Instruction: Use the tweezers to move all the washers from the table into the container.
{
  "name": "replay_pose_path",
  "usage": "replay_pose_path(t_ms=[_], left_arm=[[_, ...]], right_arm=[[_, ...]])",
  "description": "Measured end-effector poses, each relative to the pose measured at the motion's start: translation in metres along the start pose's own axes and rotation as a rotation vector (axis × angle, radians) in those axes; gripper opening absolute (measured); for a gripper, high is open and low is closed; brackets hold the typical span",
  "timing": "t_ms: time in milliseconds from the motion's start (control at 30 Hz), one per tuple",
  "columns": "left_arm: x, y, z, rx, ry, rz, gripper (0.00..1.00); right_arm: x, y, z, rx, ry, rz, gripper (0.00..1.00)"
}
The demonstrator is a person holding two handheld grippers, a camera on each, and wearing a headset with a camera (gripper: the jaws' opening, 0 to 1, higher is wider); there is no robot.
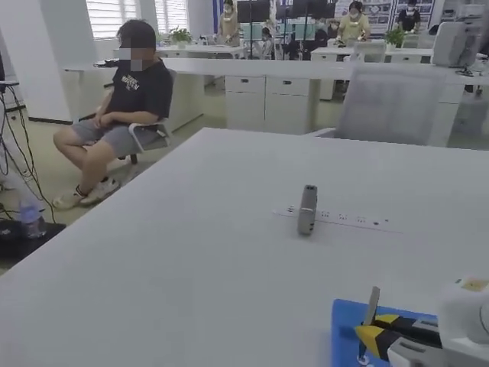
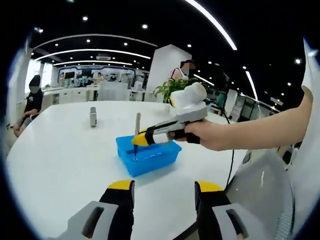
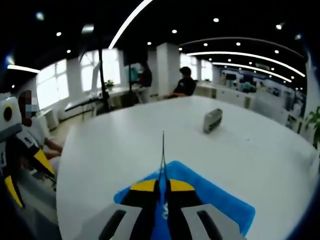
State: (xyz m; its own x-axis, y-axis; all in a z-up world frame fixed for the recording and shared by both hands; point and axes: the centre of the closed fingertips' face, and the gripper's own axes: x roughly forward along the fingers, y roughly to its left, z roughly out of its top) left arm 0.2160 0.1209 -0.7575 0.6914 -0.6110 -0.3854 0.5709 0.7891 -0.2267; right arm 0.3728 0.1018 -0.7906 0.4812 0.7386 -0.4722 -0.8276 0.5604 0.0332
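Head view takes in a broad white table in an open-plan office, with a blue rectangular plastic container standing on it. Left gripper view adds the left claw gaping wide, and the right claw pinching thin metal tweezers upright over the container.

Container: cut off by the head view's lower edge, beneath the right tongs. Right tongs: body cropped at the corner. Tweezers: whatever sits at the tips, below the tongs, is too small to tell.
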Motion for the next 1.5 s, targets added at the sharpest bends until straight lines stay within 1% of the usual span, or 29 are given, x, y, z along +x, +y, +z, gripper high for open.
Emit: replay_pose_path(t_ms=[100, 167, 267, 367, 400, 433, 500, 600, 633, 667, 733, 767, 867, 900, 967, 1000, 1033, 1067, 1133, 1167, 1233, 1300, 1333, 1400, 1500], left_arm=[[-0.001, -0.003, 0.007, -0.002, -0.012, -0.033, 0.44], [-0.001, -0.004, 0.012, 0.003, -0.016, -0.043, 0.42], [0.000, -0.006, 0.017, 0.006, -0.011, -0.066, 0.38], [-0.001, -0.010, 0.019, 0.032, 0.002, -0.084, 0.32], [-0.001, -0.011, 0.020, 0.054, 0.003, -0.096, 0.29], [-0.002, -0.012, 0.021, 0.061, 0.000, -0.098, 0.27], [-0.003, -0.015, 0.023, 0.083, -0.006, -0.124, 0.20], [-0.004, -0.019, 0.026, 0.080, -0.009, -0.151, 0.17], [-0.004, -0.022, 0.028, 0.080, -0.008, -0.168, 0.17], [-0.004, -0.025, 0.029, 0.087, -0.003, -0.188, 0.17], [-0.003, -0.030, 0.029, 0.103, 0.018, -0.220, 0.17], [-0.003, -0.037, 0.029, 0.109, 0.037, -0.263, 0.16], [-0.002, -0.048, 0.035, 0.143, 0.059, -0.333, 0.14], [-0.001, -0.052, 0.038, 0.161, 0.066, -0.352, 0.13], [0.000, -0.057, 0.043, 0.181, 0.072, -0.379, 0.11], [0.001, -0.063, 0.046, 0.183, 0.081, -0.408, 0.10], [0.002, -0.065, 0.049, 0.188, 0.078, -0.417, 0.09], [0.004, -0.071, 0.054, 0.201, 0.073, -0.439, 0.09], [0.006, -0.081, 0.059, 0.215, 0.084, -0.484, 0.09], [0.007, -0.084, 0.060, 0.230, 0.085, -0.495, 0.09], [0.010, -0.093, 0.062, 0.261, 0.100, -0.528, 0.09], [0.013, -0.098, 0.062, 0.273, 0.106, -0.544, 0.09], [0.014, -0.103, 0.062, 0.276, 0.110, -0.565, 0.09], [0.017, -0.109, 0.061, 0.281, 0.118, -0.583, 0.10], [0.021, -0.115, 0.056, 0.300, 0.143, -0.599, 0.09]], right_arm=[[-0.016, 0.004, 0.011, -0.010, -0.036, -0.002, 0.04], [-0.028, 0.007, 0.016, -0.019, -0.056, 0.002, 0.04], [-0.043, 0.013, 0.020, -0.030, -0.073, 0.012, 0.04], [-0.057, 0.020, 0.020, -0.040, -0.087, 0.028, 0.03], [-0.062, 0.024, 0.018, -0.045, -0.086, 0.040, 0.03], [-0.065, 0.027, 0.017, -0.051, -0.085, 0.051, 0.03], [-0.073, 0.036, 0.014, -0.055, -0.085, 0.088, 0.03], [-0.083, 0.050, 0.009, -0.052, -0.085, 0.146, 0.03], [-0.088, 0.057, 0.005, -0.062, -0.079, 0.182, 0.03], [-0.091, 0.061, 0.002, -0.073, -0.072, 0.203, 0.03], [-0.098, 0.066, -0.006, -0.124, -0.065, 0.234, 0.03], [-0.103, 0.071, -0.012, -0.123, -0.054, 0.264, 0.03], [-0.113, 0.081, -0.021, -0.130, -0.042, 0.337, 0.03], [-0.119, 0.085, -0.026, -0.145, -0.026, 0.369, 0.03], [-0.126, 0.092, -0.032, -0.184, -0.006, 0.410, 0.03], [-0.130, 0.095, -0.034, -0.196, 0.005, 0.429, 0.03], [-0.132, 0.098, -0.036, -0.203, 0.011, 0.447, 0.03], [-0.136, 0.102, -0.038, -0.210, 0.016, 0.467, 0.03], [-0.141, 0.107, -0.041, -0.215, 0.021, 0.498, 0.03], [-0.143, 0.109, -0.043, -0.221, 0.027, 0.508, 0.03], [-0.147, 0.112, -0.047, -0.241, 0.040, 0.527, 0.03], [-0.149, 0.114, -0.049, -0.249, 0.048, 0.538, 0.03], [-0.150, 0.115, -0.051, -0.254, 0.052, 0.543, 0.03], [-0.153, 0.116, -0.055, -0.270, 0.071, 0.554, 0.03], [-0.157, 0.118, -0.061, -0.291, 0.093, 0.570, 0.03]])
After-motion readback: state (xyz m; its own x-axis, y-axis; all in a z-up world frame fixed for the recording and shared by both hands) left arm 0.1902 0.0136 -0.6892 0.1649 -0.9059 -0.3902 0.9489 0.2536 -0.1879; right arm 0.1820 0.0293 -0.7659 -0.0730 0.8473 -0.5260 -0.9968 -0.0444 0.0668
